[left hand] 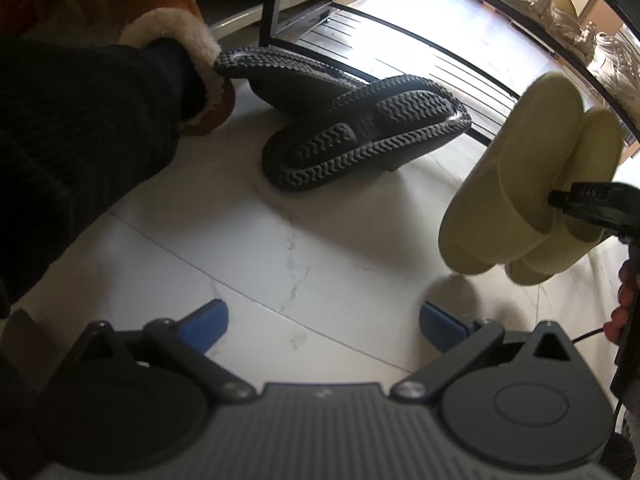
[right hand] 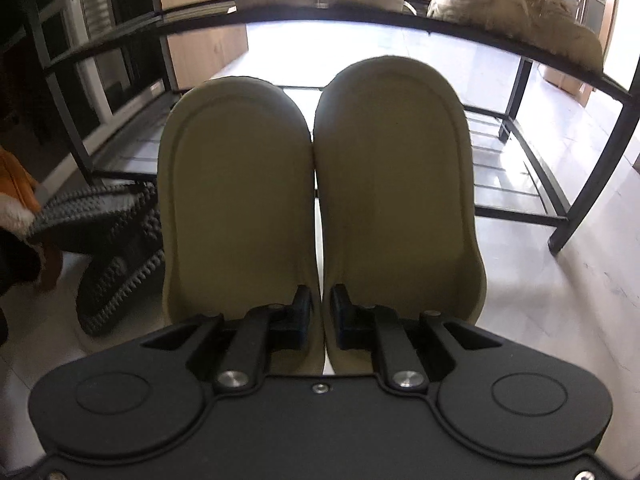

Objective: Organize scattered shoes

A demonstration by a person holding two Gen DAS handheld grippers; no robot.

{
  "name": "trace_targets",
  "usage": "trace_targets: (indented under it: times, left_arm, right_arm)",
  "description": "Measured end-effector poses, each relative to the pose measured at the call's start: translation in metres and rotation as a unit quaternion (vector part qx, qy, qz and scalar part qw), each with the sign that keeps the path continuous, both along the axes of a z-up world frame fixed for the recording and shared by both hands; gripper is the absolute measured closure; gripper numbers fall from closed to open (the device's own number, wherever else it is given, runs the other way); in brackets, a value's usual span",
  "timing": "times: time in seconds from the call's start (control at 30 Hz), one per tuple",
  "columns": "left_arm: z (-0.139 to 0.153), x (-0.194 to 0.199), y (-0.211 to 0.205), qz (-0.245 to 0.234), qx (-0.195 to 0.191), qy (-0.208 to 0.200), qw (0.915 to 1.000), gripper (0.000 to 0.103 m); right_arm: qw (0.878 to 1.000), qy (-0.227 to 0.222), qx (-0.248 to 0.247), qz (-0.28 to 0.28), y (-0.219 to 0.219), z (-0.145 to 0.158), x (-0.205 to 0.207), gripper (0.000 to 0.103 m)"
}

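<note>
A pair of pale yellow slippers (right hand: 312, 200) hangs in the air, soles toward the right wrist camera, with my right gripper (right hand: 320, 316) shut on their inner edges. In the left wrist view the same yellow slippers (left hand: 524, 184) hang at the right, held by the right gripper (left hand: 560, 200). Two black slippers (left hand: 352, 128) lie overturned on the white floor, treaded soles up, in front of the shoe rack (left hand: 400, 52). My left gripper (left hand: 324, 324) is open and holds nothing, well short of the black slippers. The black slippers (right hand: 116, 248) also show left in the right wrist view.
A black metal shoe rack (right hand: 560, 216) stands ahead, with beige shoes (right hand: 516, 8) on its upper shelf. A brown fleece-lined boot (left hand: 176, 40) on a person's dark-clothed leg stands at the left, touching the black slippers. The floor (left hand: 240, 248) is white marble tile.
</note>
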State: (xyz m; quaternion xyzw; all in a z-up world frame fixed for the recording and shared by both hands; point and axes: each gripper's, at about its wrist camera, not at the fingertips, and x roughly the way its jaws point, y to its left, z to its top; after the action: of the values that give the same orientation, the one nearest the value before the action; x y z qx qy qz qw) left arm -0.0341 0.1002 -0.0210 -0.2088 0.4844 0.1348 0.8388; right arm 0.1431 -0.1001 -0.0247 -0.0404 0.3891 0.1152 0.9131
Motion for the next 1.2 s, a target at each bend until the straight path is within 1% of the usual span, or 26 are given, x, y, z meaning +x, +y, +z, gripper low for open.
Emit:
trace_targets:
  times: [0.07, 0.1, 0.2, 0.3, 0.37, 0.4, 0.43, 0.53, 0.6, 0.67, 0.73, 0.77, 0.8, 0.83, 0.87, 0.9, 0.93, 0.97, 1.03, 1.1, 1.2]
  left_arm:
    - [0.0, 0.0, 0.0, 0.0, 0.001, 0.0, 1.0, 0.001]
    - [0.0, 0.0, 0.0, -0.001, 0.001, 0.0, 1.0, 0.001]
    - [0.0, 0.0, -0.001, -0.001, 0.002, 0.0, 1.0, 0.001]
    - [0.0, -0.001, 0.0, 0.0, 0.002, 0.0, 1.0, 0.001]
    - [0.0, -0.001, 0.0, 0.001, 0.003, 0.0, 1.0, 0.001]
    - [0.0, -0.001, 0.0, 0.001, 0.003, 0.0, 1.0, 0.001]
    - [0.0, -0.001, 0.0, 0.001, 0.002, 0.0, 1.0, 0.001]
    - [0.0, 0.0, 0.002, 0.004, 0.0, 0.003, 1.0, 0.001]
    - [-0.001, 0.001, 0.001, 0.003, 0.0, 0.004, 1.0, 0.001]
    - [-0.002, 0.001, 0.001, 0.003, 0.001, 0.006, 1.0, 0.001]
    - [-0.002, 0.002, 0.001, 0.002, 0.001, 0.007, 1.0, 0.001]
    - [-0.003, 0.003, 0.001, 0.002, 0.001, 0.008, 1.0, 0.001]
    - [-0.003, 0.003, 0.001, 0.002, 0.001, 0.009, 1.0, 0.001]
    - [-0.003, 0.003, 0.001, 0.001, 0.002, 0.01, 1.0, 0.001]
    - [-0.004, 0.004, 0.001, 0.001, 0.002, 0.011, 0.9999, 0.001]
    - [-0.004, 0.004, 0.001, 0.001, 0.002, 0.011, 0.9999, 0.001]
    - [-0.004, 0.004, 0.001, 0.001, 0.002, 0.012, 0.9999, 0.001]
    - [-0.005, 0.005, 0.001, 0.0, 0.002, 0.013, 0.9999, 0.001]
    - [-0.006, 0.005, 0.003, 0.003, 0.004, 0.015, 0.9999, 0.001]
    - [-0.007, 0.006, 0.005, 0.006, 0.008, 0.015, 0.9998, 0.001]
    - [-0.007, 0.006, 0.007, 0.01, 0.016, 0.012, 0.9997, 0.001]
  right_arm:
    - [1.0, -0.016, 0.006, 0.005, 0.0, 0.009, -0.005, 0.092]
    - [1.0, -0.024, 0.006, 0.008, -0.001, 0.013, -0.008, 0.098]
    - [0.998, -0.051, -0.004, 0.026, 0.008, 0.026, -0.012, 0.099]
    - [0.997, -0.052, -0.022, 0.044, 0.021, 0.037, -0.008, 0.099]
    - [0.998, -0.024, -0.025, 0.049, 0.026, 0.035, 0.001, 0.099]
    - [0.999, -0.014, -0.02, 0.045, 0.027, 0.033, 0.004, 0.096]
    - [0.999, -0.004, -0.016, 0.041, 0.027, 0.031, 0.006, 0.096]
    - [0.999, 0.039, 0.005, 0.02, 0.022, 0.018, 0.018, 0.096]
    - [0.998, 0.053, 0.016, 0.006, 0.017, 0.011, 0.022, 0.095]
    - [0.997, 0.068, 0.04, -0.008, 0.008, 0.003, 0.026, 0.095]
    - [0.993, 0.085, 0.077, -0.013, -0.002, -0.004, 0.028, 0.091]
    - [0.99, 0.095, 0.104, -0.013, -0.008, -0.008, 0.028, 0.087]
    - [0.987, 0.1, 0.122, -0.011, -0.012, -0.011, 0.027, 0.074]
    - [0.987, 0.098, 0.129, -0.008, -0.013, -0.014, 0.025, 0.06]
    - [0.987, 0.091, 0.131, -0.005, -0.013, -0.016, 0.022, 0.031]
    - [0.989, 0.08, 0.127, -0.002, -0.011, -0.017, 0.018, 0.021]
    - [0.991, 0.061, 0.122, 0.007, -0.008, -0.019, 0.011, 0.023]
    - [0.993, 0.036, 0.111, 0.02, -0.002, -0.023, 0.001, 0.023]
    - [0.996, -0.001, 0.085, 0.038, 0.01, -0.03, -0.016, 0.021]
    - [0.996, -0.04, 0.057, 0.06, 0.025, -0.04, -0.037, 0.009]
    - [0.991, -0.096, -0.001, 0.093, 0.053, -0.059, -0.066, 0.007]
